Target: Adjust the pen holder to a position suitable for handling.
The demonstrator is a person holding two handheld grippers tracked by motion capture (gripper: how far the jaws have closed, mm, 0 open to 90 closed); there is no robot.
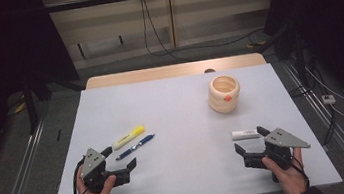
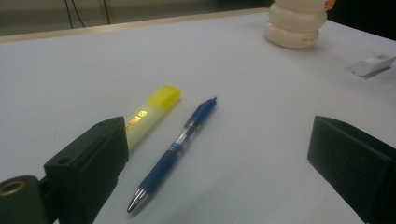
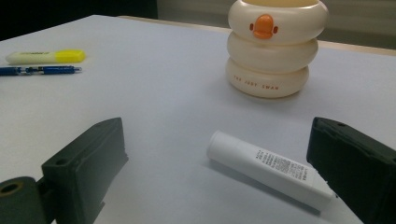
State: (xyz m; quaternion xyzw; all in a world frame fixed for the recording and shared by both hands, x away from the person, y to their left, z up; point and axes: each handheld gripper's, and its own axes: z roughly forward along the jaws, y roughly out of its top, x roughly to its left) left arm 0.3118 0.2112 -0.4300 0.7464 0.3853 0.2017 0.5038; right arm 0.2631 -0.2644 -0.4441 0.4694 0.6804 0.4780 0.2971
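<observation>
both hands rest low at the near edge of the table point(image 1: 175, 101), so this reads as the approach step, with nothing picked up yet.

at the left, the left gripper point(image 1: 128, 167) has its jaws spread wide and empty. seen from that gripper in the high view, the yellow highlighter point(image 1: 129, 137) lies at about one o'clock, and the blue pen point(image 1: 135, 146) sits just beside it on the nearer side, roughly parallel. in the left gripper view the pen lies between the lines of the two jaws with its metal tip nearest, apart from both; the highlighter runs close by the left-hand jaw, and whether it touches that jaw is hard to tell from this angle.

toward the far right, at about twelve o'clock from the right gripper, stands the cream ringed holder point(image 1: 224, 93) with an orange duck bill on its side, upright and open at the top.

at the right, the right gripper point(image 1: 252, 145) is likewise spread with nothing in it. the white tube point(image 1: 245, 134) lies flat at about eleven o'clock, just ahead of the jaws and near the right-hand one.

the next move likely calls for easing each gripper forward and down until a jaw stands on either side of its item, then closing across the narrow width, square to the barrel so it does not roll away.
</observation>
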